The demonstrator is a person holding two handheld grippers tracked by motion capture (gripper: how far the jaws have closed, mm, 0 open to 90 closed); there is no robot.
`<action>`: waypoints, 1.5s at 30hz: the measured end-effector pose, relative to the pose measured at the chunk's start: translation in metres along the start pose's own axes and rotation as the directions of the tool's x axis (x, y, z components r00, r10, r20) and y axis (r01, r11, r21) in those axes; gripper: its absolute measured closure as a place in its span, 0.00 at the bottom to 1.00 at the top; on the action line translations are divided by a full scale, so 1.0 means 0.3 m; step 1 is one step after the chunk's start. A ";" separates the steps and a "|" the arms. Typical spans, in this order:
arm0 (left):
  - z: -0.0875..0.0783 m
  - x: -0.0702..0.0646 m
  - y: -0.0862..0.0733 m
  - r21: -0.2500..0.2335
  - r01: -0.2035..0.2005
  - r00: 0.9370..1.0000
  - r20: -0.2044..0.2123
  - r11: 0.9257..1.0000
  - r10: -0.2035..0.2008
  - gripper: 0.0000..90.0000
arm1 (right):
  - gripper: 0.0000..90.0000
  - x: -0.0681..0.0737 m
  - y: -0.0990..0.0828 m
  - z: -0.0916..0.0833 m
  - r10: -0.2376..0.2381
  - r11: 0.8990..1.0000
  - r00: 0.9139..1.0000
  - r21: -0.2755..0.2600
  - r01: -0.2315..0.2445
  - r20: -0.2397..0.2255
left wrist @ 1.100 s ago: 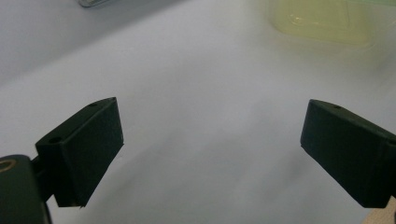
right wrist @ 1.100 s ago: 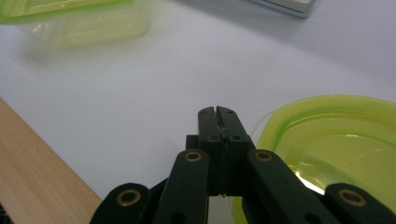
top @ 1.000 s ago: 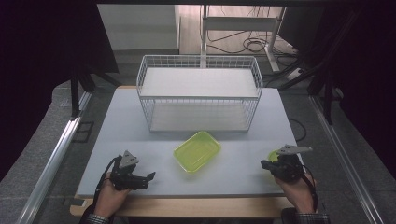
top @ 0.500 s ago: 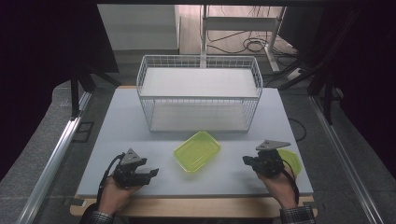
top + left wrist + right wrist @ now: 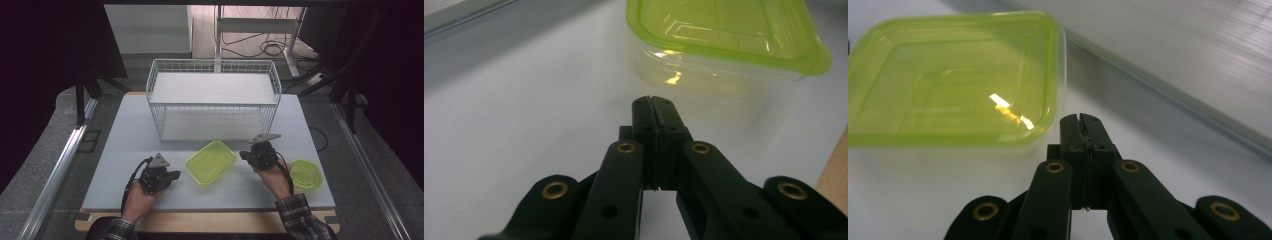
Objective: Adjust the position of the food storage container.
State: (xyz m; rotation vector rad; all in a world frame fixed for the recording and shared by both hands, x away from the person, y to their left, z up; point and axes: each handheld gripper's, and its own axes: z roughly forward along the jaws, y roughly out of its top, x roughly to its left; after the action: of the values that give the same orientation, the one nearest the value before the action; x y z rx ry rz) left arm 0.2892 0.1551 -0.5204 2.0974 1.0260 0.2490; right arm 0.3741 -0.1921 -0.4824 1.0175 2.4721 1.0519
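Observation:
A translucent yellow-green food container (image 5: 211, 161) lies on the white table top (image 5: 125, 145), in front of the wire basket. My left gripper (image 5: 174, 175) is just left of it, pointing at its near side. Its jaws have just closed, shut with nothing between them (image 5: 654, 102), and the container (image 5: 724, 35) is a short way ahead. My right gripper (image 5: 244, 155) sits close to the container's right corner, also shut and empty (image 5: 1082, 120). The container (image 5: 948, 75) lies left of its tips, apart from them.
A white wire basket (image 5: 212, 100) stands behind the container at the table's middle back. A second, smaller green plastic piece (image 5: 306, 174) lies flat at the right, beside the person's right wrist. The wooden front edge (image 5: 200, 222) runs under both forearms.
The right hand has moved left and forward from over the small green piece to the container's right corner. The left hand has slid right toward the container, and its jaws have closed.

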 end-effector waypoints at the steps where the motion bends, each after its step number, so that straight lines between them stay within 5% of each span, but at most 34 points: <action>1: 0.017 0.012 0.011 0.004 0.006 1.000 -0.007 1.000 -0.006 1.00 | 0.99 -0.006 0.015 0.024 -0.002 1.000 1.000 0.009 0.001 0.016; 4: 0.040 0.030 0.026 -0.006 0.032 0.999 -0.006 0.999 -0.032 1.00 | 0.99 -0.023 0.032 0.065 0.008 1.000 1.000 0.017 -0.008 0.007; 11: 0.097 0.066 0.061 0.024 0.021 0.999 -0.038 0.999 -0.020 1.00 | 0.99 -0.036 0.040 0.122 0.035 0.998 0.998 0.046 -0.033 -0.051; 17: 0.096 0.054 0.055 0.052 -0.010 1.000 -0.029 0.999 0.011 1.00 | 0.99 0.010 0.022 0.098 0.039 0.998 0.993 0.050 -0.034 -0.114; 26: 0.058 0.031 0.019 0.074 -0.004 1.000 -0.009 0.997 0.005 1.00 | 0.98 0.082 -0.021 0.045 0.054 0.997 0.985 0.061 -0.044 -0.167; 36: 0.050 0.034 0.021 0.068 0.003 1.000 -0.011 0.998 -0.002 0.98 | 0.94 0.128 -0.076 0.001 0.033 0.997 0.988 0.080 -0.021 -0.150; 40: 0.007 0.049 -0.005 0.039 0.035 0.999 -0.038 0.999 -0.034 0.87 | 0.89 0.117 -0.090 -0.022 0.010 0.998 0.993 0.058 -0.003 -0.115; 45: -0.035 0.053 -0.038 0.006 0.040 0.996 -0.083 0.999 -0.039 0.52 | 0.70 0.107 -0.109 -0.051 0.008 1.000 0.995 0.015 -0.007 -0.097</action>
State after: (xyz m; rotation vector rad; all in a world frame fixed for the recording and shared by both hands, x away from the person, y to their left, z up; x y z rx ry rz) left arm 0.2880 0.1771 -0.5237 2.0866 1.1177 0.3152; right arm 0.3274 -0.1938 -0.4941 1.0035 2.5585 1.1128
